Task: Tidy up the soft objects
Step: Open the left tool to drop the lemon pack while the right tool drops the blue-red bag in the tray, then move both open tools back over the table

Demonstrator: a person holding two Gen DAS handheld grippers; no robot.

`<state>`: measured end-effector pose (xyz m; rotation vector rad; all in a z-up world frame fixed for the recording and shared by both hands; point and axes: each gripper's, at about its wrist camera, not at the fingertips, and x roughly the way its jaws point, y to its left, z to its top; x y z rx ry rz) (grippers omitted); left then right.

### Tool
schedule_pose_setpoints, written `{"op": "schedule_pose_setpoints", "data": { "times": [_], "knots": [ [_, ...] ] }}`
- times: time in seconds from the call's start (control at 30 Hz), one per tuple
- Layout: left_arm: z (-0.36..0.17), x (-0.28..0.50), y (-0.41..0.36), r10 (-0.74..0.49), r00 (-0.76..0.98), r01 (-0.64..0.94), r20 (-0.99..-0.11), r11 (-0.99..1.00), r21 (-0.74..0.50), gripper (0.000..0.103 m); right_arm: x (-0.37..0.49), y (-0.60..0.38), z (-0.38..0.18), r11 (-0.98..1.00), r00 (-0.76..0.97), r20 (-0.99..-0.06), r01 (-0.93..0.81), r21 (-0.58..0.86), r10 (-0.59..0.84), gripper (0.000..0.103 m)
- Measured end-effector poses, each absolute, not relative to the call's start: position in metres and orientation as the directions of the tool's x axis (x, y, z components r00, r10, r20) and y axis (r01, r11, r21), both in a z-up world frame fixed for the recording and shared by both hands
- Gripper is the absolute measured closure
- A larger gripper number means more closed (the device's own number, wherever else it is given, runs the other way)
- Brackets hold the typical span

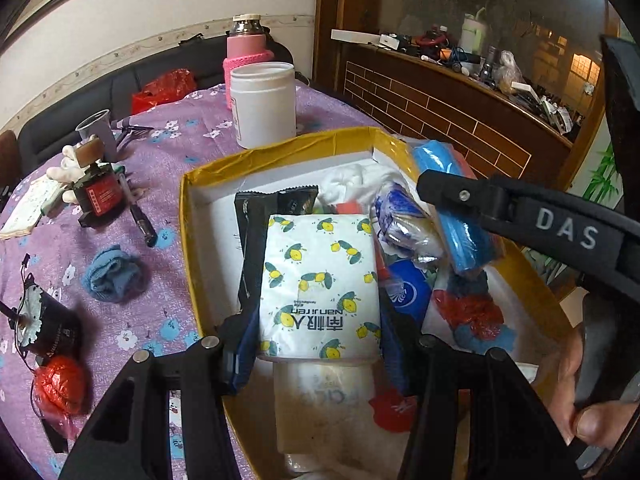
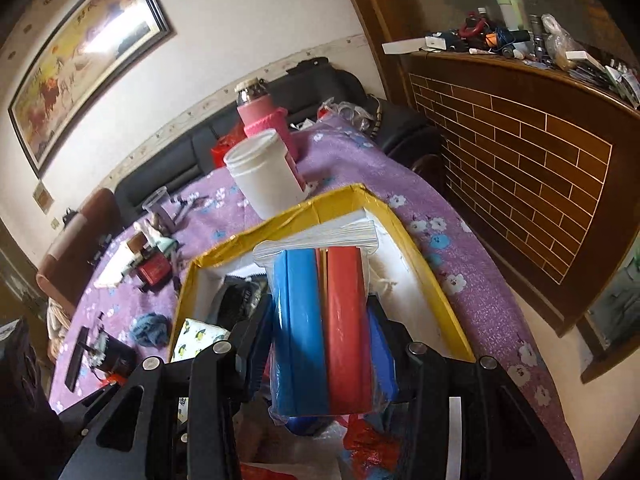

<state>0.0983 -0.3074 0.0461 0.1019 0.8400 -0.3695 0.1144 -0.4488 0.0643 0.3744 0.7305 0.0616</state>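
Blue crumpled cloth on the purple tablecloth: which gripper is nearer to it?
Left. The left gripper holds a lemon-print tissue pack over the yellow box side nearest the blue cloth; the right gripper, holding bag rolls, is farther across the box.

On the purple floral tablecloth stands a white plastic jar, with a pink-sleeved bottle just behind it. Farther left sit a grey cup, a small red-labelled device and a black pen. A small electric motor lies near the table's edge. A framed painting hangs on the wall above a dark sofa. A cluttered wooden counter with brick-pattern panelling stands at right.
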Motion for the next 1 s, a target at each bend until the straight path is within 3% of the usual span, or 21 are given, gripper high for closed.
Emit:
{"op": "schedule_pose_setpoints", "data": {
  "times": [0.2, 0.37, 0.5, 0.6, 1.0],
  "knots": [
    [0.050, 0.093, -0.309, -0.306, 0.603, 0.383, -0.737, 0.921, -0.069, 0.051, 0.118, -0.451, 0.058, 0.930, 0.725, -0.664, 0.091, 0.355, 0.182, 0.051],
    [0.054, 0.087, -0.310, -0.321, 0.598, 0.400, -0.735, 0.914, -0.074, 0.051, 0.114, -0.451, 0.061, 0.930, 0.740, -0.648, 0.088, 0.357, 0.179, 0.035],
    [0.060, 0.080, -0.306, -0.331, 0.605, 0.406, -0.725, 0.910, -0.077, 0.050, 0.108, -0.452, 0.069, 0.923, 0.773, -0.605, 0.071, 0.379, 0.189, 0.035],
    [0.066, 0.073, -0.299, -0.341, 0.612, 0.406, -0.714, 0.910, -0.086, 0.040, 0.102, -0.452, 0.076, 0.920, 0.804, -0.563, 0.053, 0.388, 0.191, 0.035],
    [0.085, 0.020, -0.214, -0.303, 0.698, 0.348, -0.649, 0.935, -0.062, 0.039, 0.083, -0.434, 0.097, 0.951, 0.899, -0.422, 0.017, 0.310, 0.121, 0.035]
  ]
}}
